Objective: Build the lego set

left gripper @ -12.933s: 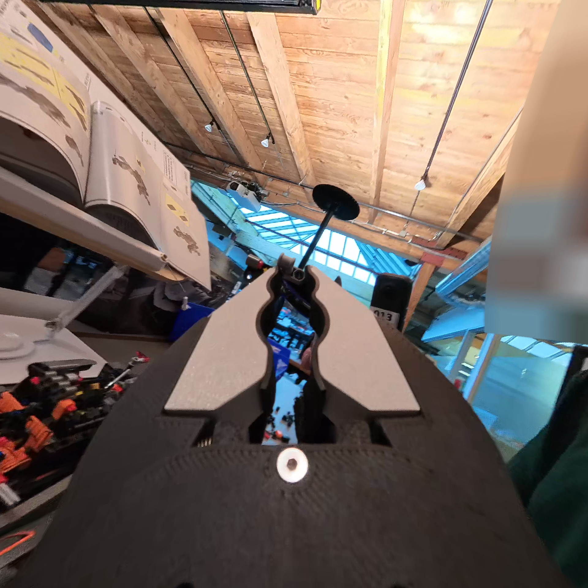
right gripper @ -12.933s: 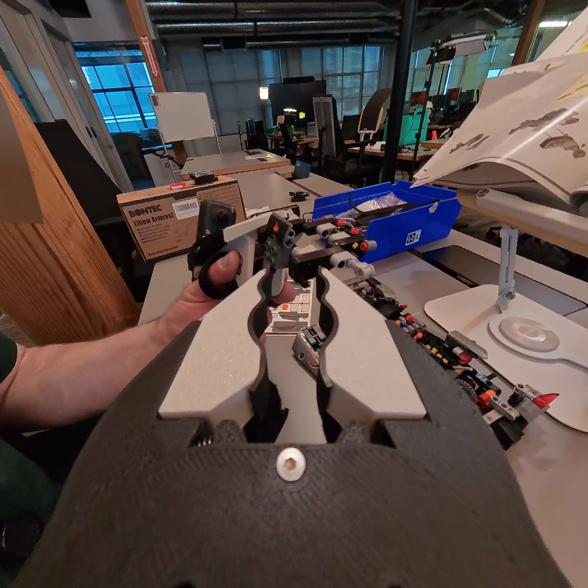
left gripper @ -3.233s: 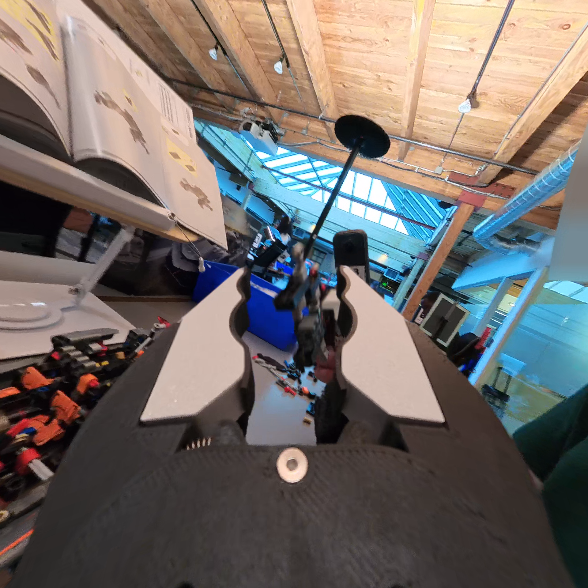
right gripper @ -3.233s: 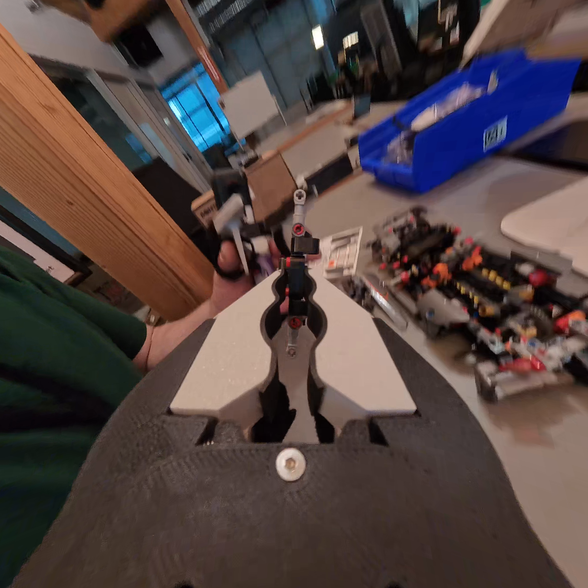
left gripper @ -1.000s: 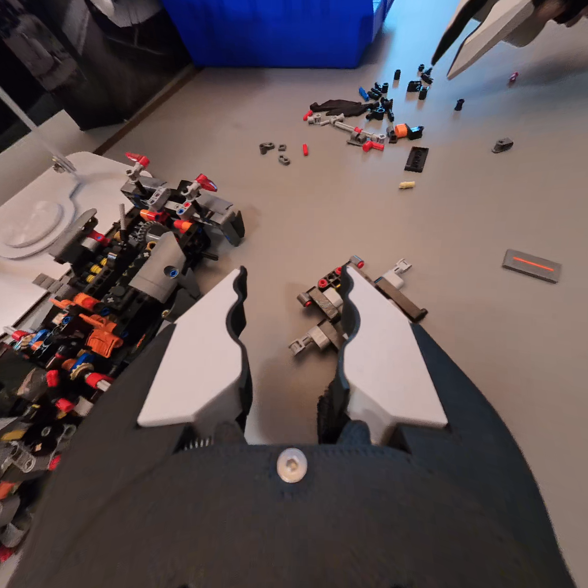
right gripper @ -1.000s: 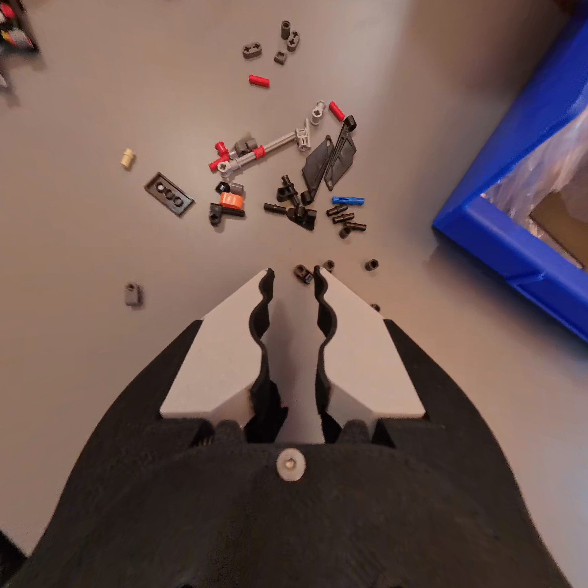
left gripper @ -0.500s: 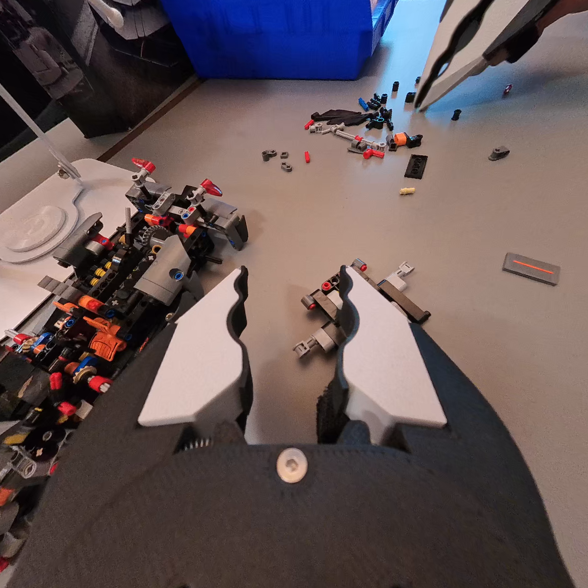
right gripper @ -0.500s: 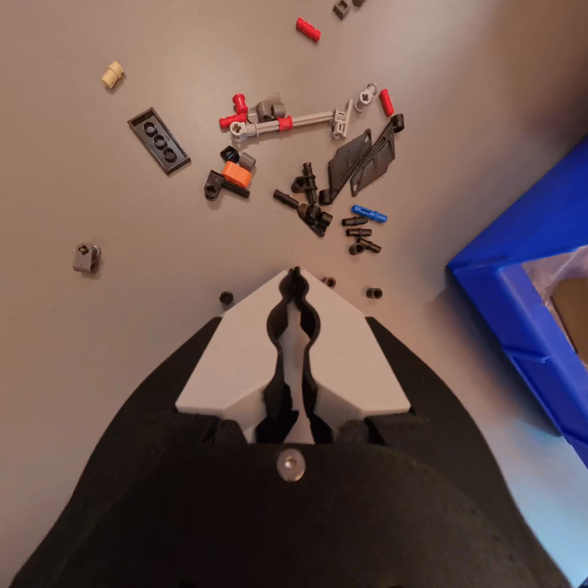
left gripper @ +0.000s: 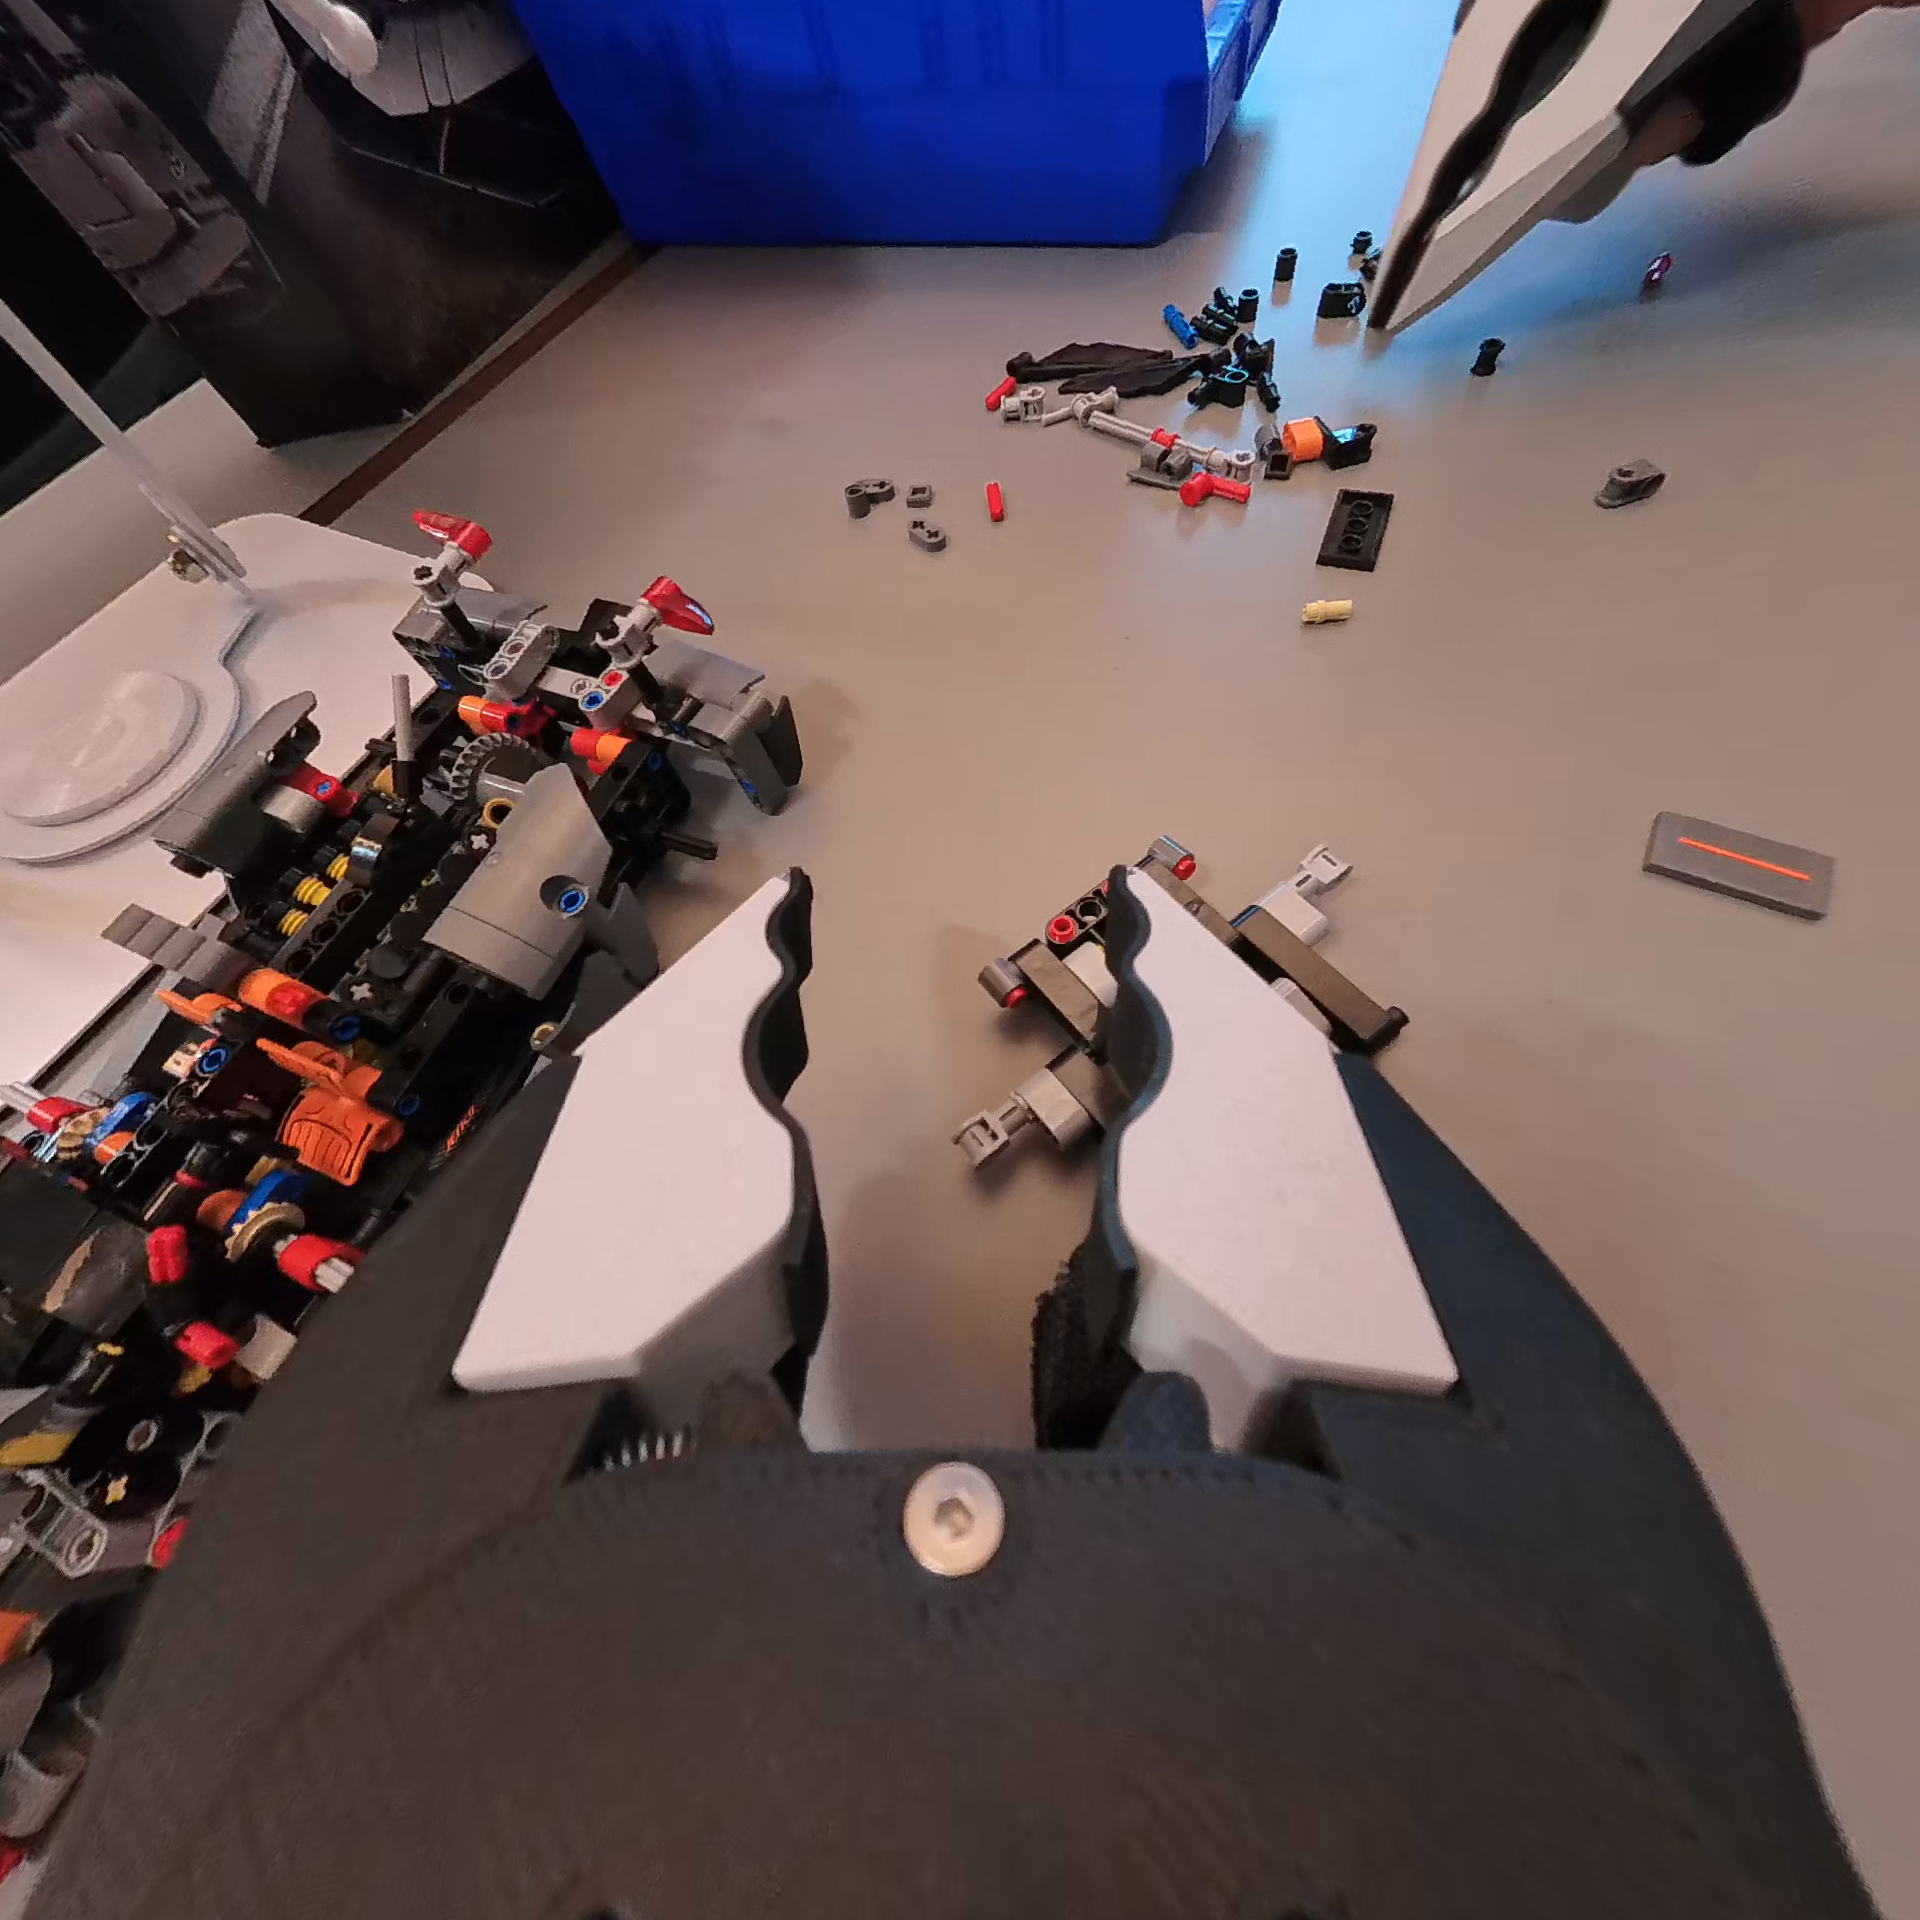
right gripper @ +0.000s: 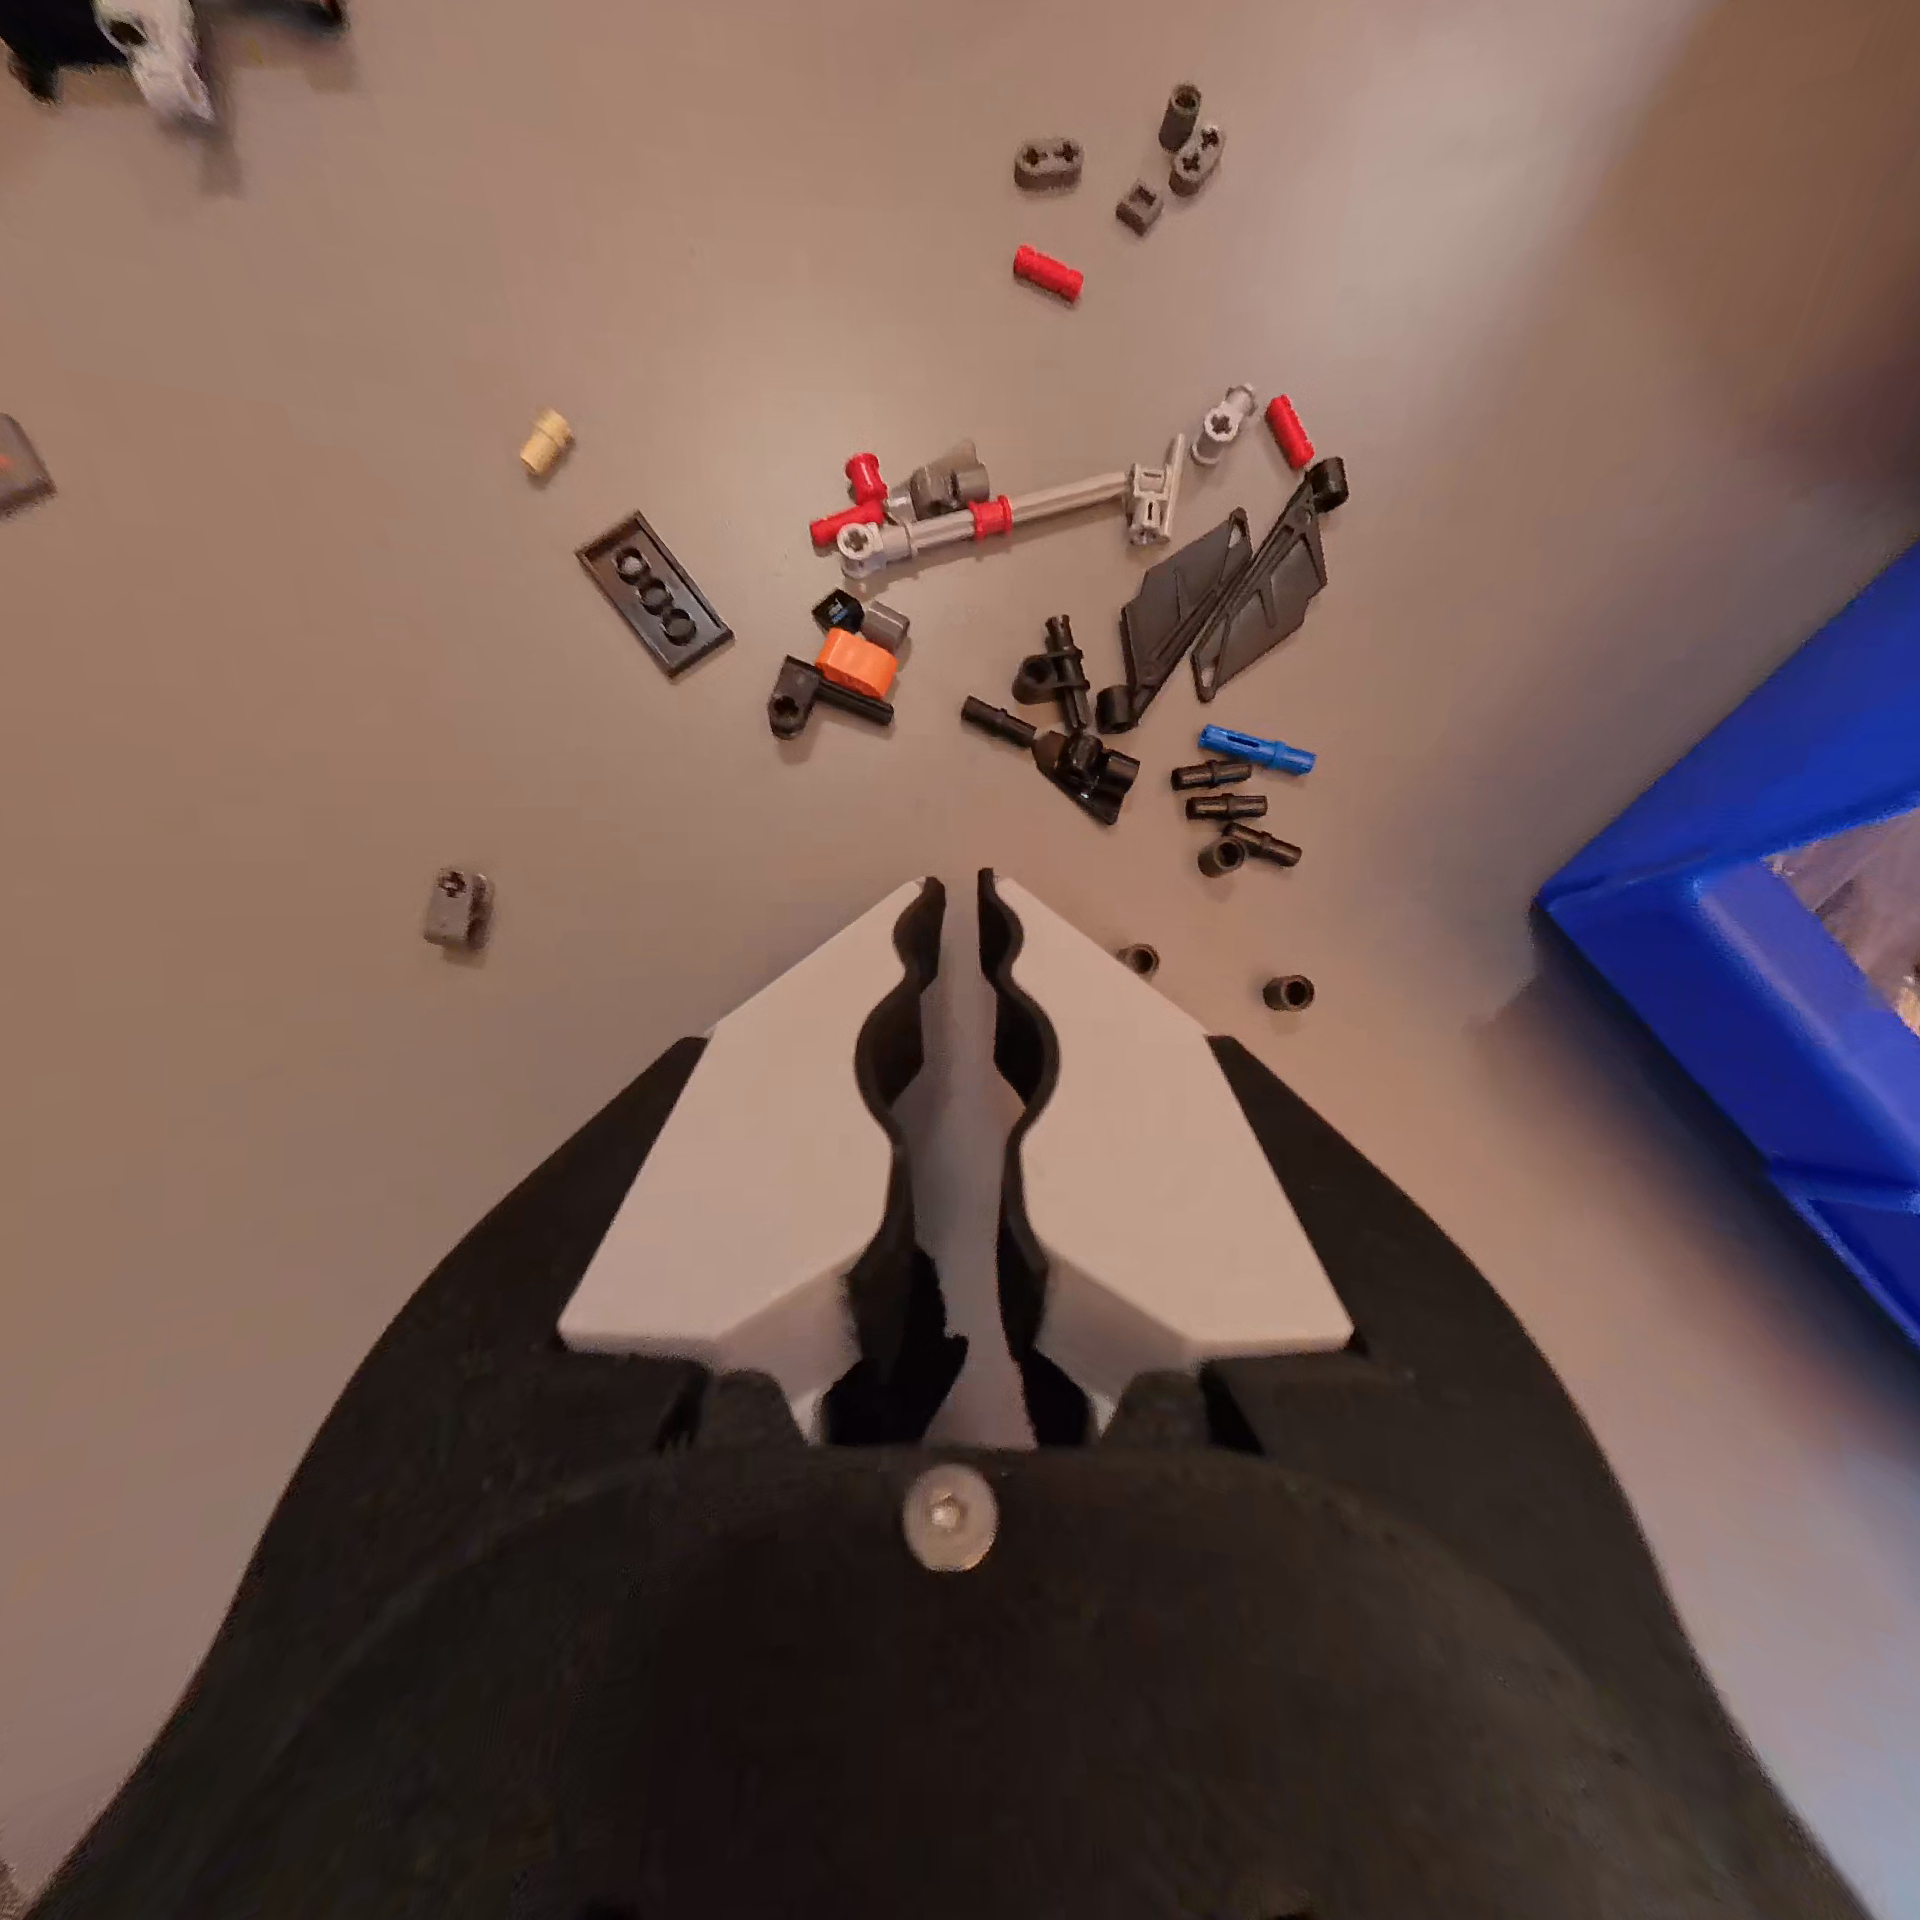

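Note:
My left gripper (left gripper: 956,883) is open and empty, low over the grey table. A small black-and-grey sub-assembly (left gripper: 1049,971) with red pins lies on the table, partly hidden under its right finger. The big black, grey and orange model (left gripper: 447,883) lies to its left. My right gripper (right gripper: 961,881) is all but shut, with only a thin slit between the tips and nothing seen in it. It points down just short of a scatter of loose parts: a grey axle with red pieces (right gripper: 1039,509), black panels (right gripper: 1226,613) and black pins (right gripper: 1210,774). It also shows in the left wrist view (left gripper: 1387,312), tips near the table.
A blue bin (right gripper: 1714,935) stands right of the loose parts and shows at the back of the left wrist view (left gripper: 883,125). A grey tile with an orange line (left gripper: 1737,864) lies to the right. A white stand base (left gripper: 104,727) sits behind the model. Two black bushes (right gripper: 1138,958) lie by the right fingers. Left tips to right tips: about 25 cm.
Both grippers came down from mid-air to the table, and the sub-assembly now lies there. The right gripper closed half a second ago and now shows a thin slit, slightly nearer the parts.

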Tool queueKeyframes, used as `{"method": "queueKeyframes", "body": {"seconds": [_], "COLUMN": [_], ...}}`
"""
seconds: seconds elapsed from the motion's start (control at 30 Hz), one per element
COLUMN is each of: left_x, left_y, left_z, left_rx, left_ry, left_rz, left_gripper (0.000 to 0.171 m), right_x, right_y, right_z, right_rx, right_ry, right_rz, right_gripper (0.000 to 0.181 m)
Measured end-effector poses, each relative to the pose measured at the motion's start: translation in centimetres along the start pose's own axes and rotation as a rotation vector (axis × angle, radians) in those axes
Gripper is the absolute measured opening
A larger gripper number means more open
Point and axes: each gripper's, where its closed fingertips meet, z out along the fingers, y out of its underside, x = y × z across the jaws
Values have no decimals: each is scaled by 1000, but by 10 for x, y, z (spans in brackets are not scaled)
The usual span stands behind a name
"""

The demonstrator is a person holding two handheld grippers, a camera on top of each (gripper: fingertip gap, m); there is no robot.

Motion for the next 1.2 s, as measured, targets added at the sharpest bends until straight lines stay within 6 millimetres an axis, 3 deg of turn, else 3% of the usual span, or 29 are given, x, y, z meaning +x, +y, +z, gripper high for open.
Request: {"method": "queueKeyframes", "body": {"seconds": [0.2,0.4,0.53,0.8,0.87,1.03,1.13,1.2], "left_x": [0,0,0,-2,-2,-3,-6,-8], "left_y": [0,0,-1,-3,-3,-3,-6,-12], "left_z": [1,1,3,2,1,1,-6,-14], "left_rx": [-3,0,-4,11,17,12,20,34], "left_ry": [-1,3,5,5,2,3,-11,-14], "left_rz": [3,1,3,-9,-11,-7,9,16], "left_gripper": [55,55,55,55,55,55,55,54], "right_x": [5,18,10,21,22,20,17,5], "right_y": [-1,14,17,30,29,27,25,11], "right_z": [-12,-29,-25,-9,-7,-7,-17,-28], "right_rx": [35,3,-27,-141,-130,-110,-102,-56], "right_ry": [-4,28,-11,7,6,-11,10,8], "right_rz": [32,21,-49,-40,-34,-1,16,-2], "right_gripper": [14,13,17,15,6,6,6,6]}}
